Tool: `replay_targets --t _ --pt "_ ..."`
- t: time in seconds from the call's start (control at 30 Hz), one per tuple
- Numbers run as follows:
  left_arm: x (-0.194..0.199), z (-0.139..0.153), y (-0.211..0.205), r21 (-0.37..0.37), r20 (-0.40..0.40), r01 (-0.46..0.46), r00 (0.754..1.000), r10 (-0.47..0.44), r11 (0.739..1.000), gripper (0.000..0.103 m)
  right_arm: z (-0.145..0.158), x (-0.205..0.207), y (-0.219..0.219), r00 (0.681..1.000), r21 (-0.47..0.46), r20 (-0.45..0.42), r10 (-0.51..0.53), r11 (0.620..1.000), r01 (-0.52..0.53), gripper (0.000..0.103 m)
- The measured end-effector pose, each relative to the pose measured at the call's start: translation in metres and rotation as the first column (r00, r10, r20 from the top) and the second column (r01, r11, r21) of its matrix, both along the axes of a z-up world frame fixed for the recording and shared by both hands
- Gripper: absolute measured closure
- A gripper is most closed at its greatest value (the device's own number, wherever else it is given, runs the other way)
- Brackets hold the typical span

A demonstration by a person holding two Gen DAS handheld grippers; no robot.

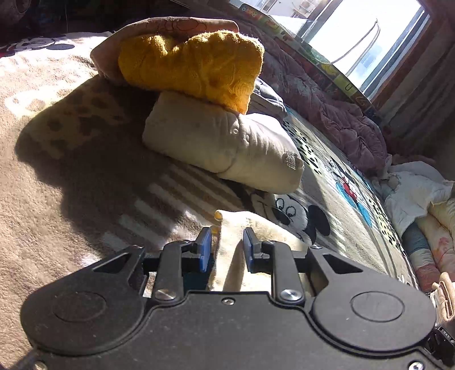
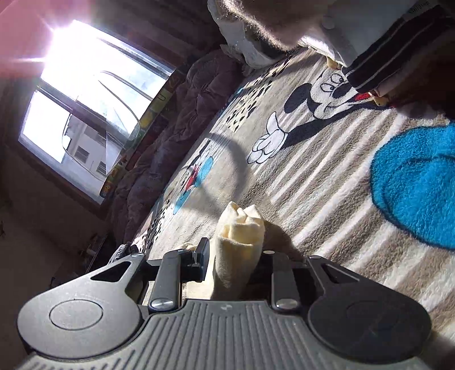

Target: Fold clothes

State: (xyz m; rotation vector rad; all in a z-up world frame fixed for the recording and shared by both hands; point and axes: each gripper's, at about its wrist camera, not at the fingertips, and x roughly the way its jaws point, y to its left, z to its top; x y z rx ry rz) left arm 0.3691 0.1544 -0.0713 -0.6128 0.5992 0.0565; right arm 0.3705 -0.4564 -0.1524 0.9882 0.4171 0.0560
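Note:
My left gripper [image 1: 227, 242] is shut on a cream garment [image 1: 231, 227], whose fabric bunches between the blue pads [image 1: 205, 244] just above the blanket. My right gripper [image 2: 234, 250] is shut on the same kind of pale cream cloth [image 2: 240, 227], which stands up in a bunch between its fingers. Ahead in the left wrist view lies a stack of folded clothes: a cream folded piece [image 1: 221, 142] with a mustard-yellow knit [image 1: 196, 65] on top and a pinkish piece [image 1: 170, 25] behind.
A plush Mickey Mouse blanket [image 2: 327, 176] covers the bed. A mauve quilt [image 1: 335, 113] runs along the window side. Loose white and pastel clothes [image 1: 415, 196] pile at the right. A person's striped sleeve [image 2: 398, 48] hangs at the top right.

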Motion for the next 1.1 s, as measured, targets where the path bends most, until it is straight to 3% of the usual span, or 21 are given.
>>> replay_targets --t 0.07,0.1,0.17,0.3,0.43,0.53,0.67,0.83,0.93,1.0,1.1 --pt "-0.006 0.012 -0.001 0.021 0.05 -0.042 0.998 0.041 0.999 0.075 0.011 -0.007 0.003 0.999 -0.068 0.026 -0.033 0.997 0.035 0.057" --pt "-0.009 0.019 -0.007 0.055 0.077 -0.047 0.996 0.043 0.997 0.07 0.019 -0.011 0.007 0.998 -0.126 0.049 -0.046 0.991 0.052 0.041" --pt "-0.012 0.032 -0.026 0.109 0.126 -0.024 0.992 0.01 0.994 0.059 0.035 -0.019 0.017 0.993 -0.235 0.103 -0.055 0.969 0.078 0.038" --pt "0.001 0.034 -0.092 0.161 0.108 0.19 0.972 -0.208 0.969 0.055 0.051 -0.021 0.042 0.989 -0.356 0.145 0.041 0.934 0.013 0.038" --pt "0.009 0.022 -0.148 0.196 0.056 0.332 0.935 -0.349 0.923 0.054 0.045 -0.011 0.07 0.98 -0.343 0.077 0.184 0.928 -0.147 0.038" --pt "0.007 0.015 -0.165 0.229 0.01 0.381 0.919 -0.394 0.896 0.054 0.047 -0.014 0.085 0.972 -0.362 0.059 0.226 0.913 -0.191 0.037" --pt "0.006 0.016 -0.178 0.265 -0.03 0.404 0.911 -0.411 0.876 0.054 0.05 -0.023 0.089 0.966 -0.331 0.059 0.252 0.918 -0.219 0.036" --pt "0.025 0.018 -0.203 0.226 -0.081 0.451 0.892 -0.445 0.864 0.05 0.051 -0.03 0.096 0.961 -0.37 0.056 0.273 0.899 -0.234 0.036" --pt "0.04 0.021 -0.23 0.297 -0.124 0.461 0.887 -0.445 0.836 0.041 0.043 -0.025 0.091 0.957 -0.326 0.017 0.289 0.907 -0.267 0.033" --pt "0.052 0.021 -0.243 0.319 -0.163 0.463 0.886 -0.434 0.827 0.04 0.035 -0.021 0.087 0.953 -0.285 -0.017 0.301 0.913 -0.293 0.033" --pt "0.067 0.016 -0.258 0.347 -0.224 0.464 0.885 -0.408 0.815 0.04 0.032 -0.021 0.081 0.955 -0.228 0.0 0.296 0.93 -0.288 0.033"
